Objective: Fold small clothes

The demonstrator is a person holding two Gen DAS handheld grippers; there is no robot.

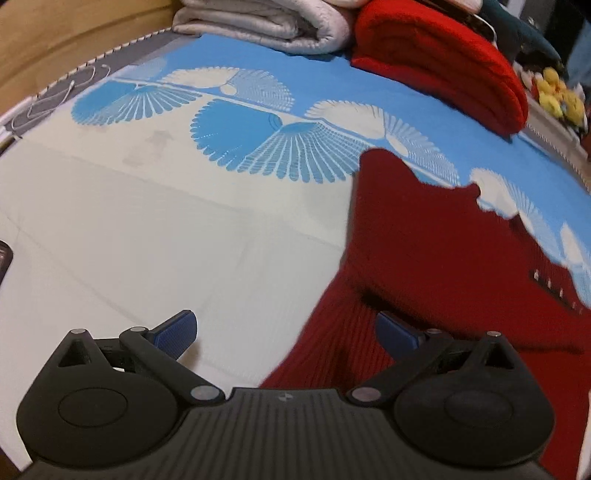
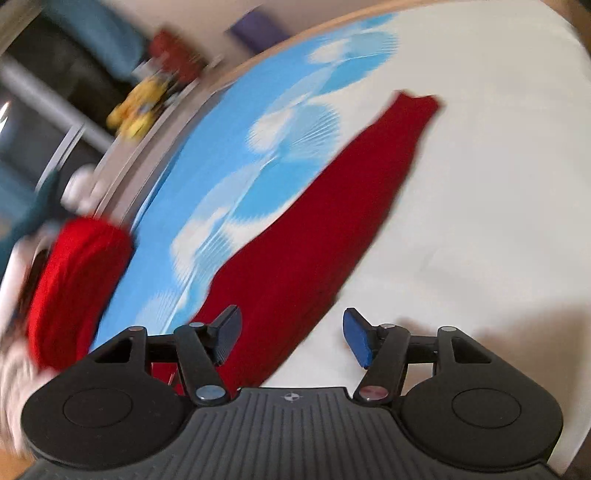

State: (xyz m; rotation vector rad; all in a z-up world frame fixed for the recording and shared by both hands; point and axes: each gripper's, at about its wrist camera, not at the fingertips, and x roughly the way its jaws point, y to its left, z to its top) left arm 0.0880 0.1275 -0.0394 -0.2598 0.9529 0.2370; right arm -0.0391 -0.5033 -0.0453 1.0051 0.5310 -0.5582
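Both our tools spread wide, holding nothing: left tool, right tool. Dark red sweater lies on the bed sheet beneath them. Risk: pinching sheet along with knit, dragging sleeve askew.

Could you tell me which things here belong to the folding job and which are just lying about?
Job: dark red garment spread on the sheet; left gripper and right gripper, both open.

Lying about: folded red blanket, grey quilt, yellow toy, white cable.
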